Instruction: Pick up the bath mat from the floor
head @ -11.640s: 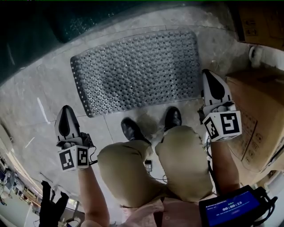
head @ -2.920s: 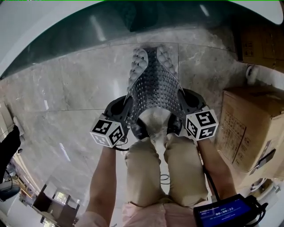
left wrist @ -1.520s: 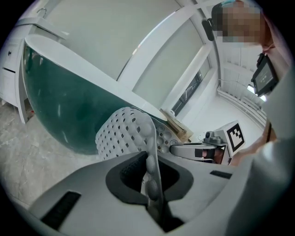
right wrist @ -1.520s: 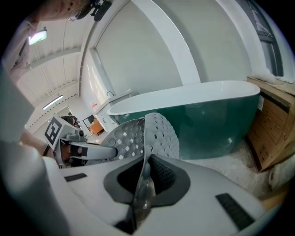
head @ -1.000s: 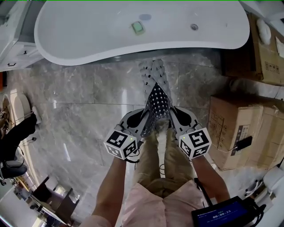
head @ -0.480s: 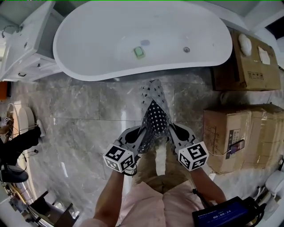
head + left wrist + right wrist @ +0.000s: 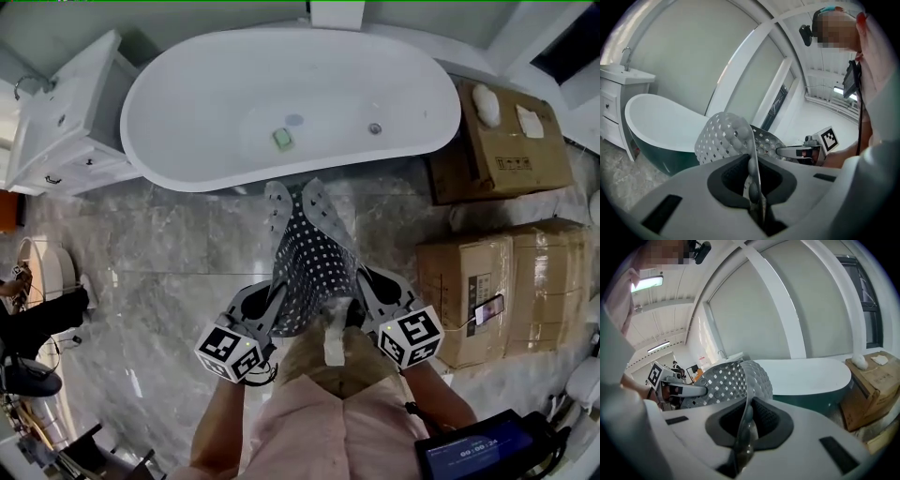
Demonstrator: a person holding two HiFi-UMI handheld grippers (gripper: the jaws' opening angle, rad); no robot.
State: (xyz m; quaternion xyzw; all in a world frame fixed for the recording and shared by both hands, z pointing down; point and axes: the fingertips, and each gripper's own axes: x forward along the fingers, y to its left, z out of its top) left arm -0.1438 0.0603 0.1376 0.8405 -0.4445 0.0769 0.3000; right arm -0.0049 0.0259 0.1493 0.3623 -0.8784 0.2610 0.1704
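Overhead, in the head view, the bath mat (image 7: 309, 267) is off the marble floor (image 7: 169, 253). It hangs folded lengthwise between the two grippers just in front of the person, with its free end reaching toward 12 o'clock. The left gripper (image 7: 265, 302) holds the mat's edge at 7 o'clock and the right gripper (image 7: 367, 281) holds the opposite edge at 4 o'clock. A white bathtub (image 7: 234, 103) spans the top at 12 o'clock, with a small green item (image 7: 282, 139) on its bottom. Cardboard boxes (image 7: 487, 281) stand at 3 o'clock and a white vanity (image 7: 66, 112) at 10 o'clock. In the left gripper view, the jaws are pinched tight on the mat's thin studded rim. The perforated sheet curls up toward 12 o'clock, the tub lies at 9 o'clock, and the other gripper is at 3 o'clock. In the right gripper view, the jaws are likewise clamped on the mat's edge. The sheet arches toward 11 o'clock, the left gripper is at 9 o'clock, and the tub and a box are at 3 o'clock.
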